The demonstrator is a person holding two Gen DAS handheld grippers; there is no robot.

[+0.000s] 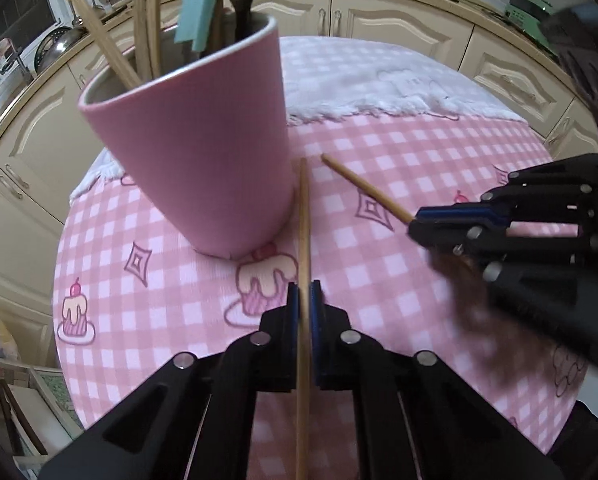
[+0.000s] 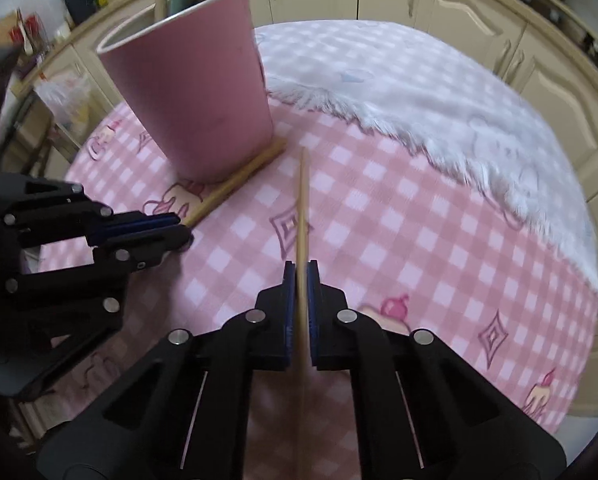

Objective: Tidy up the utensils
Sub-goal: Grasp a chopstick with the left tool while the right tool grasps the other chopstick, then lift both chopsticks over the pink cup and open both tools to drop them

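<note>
Gripping one chopstick each: your left gripper [image 1: 303, 300] clamps the chopstick [image 1: 303, 216] by the pink cup [image 1: 203, 152] | right gripper [image 2: 301, 280] clamps the other chopstick [image 2: 302, 200] | light, stiff, slippery; hold mid-shaft.

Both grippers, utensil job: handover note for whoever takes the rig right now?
Left gripper: shut on a thin wooden chopstick whose far end lies beside the base of the tall pink cup.
Right gripper: shut on a second wooden chopstick, tip pointing toward the cup, apart from it.
Cup stands on the pink checked tablecloth, already holding wooden sticks and a light blue utensil.
Done: both chopsticks gripped.
Left: lift each and drop it into the cup, likely one at a time.
</note>
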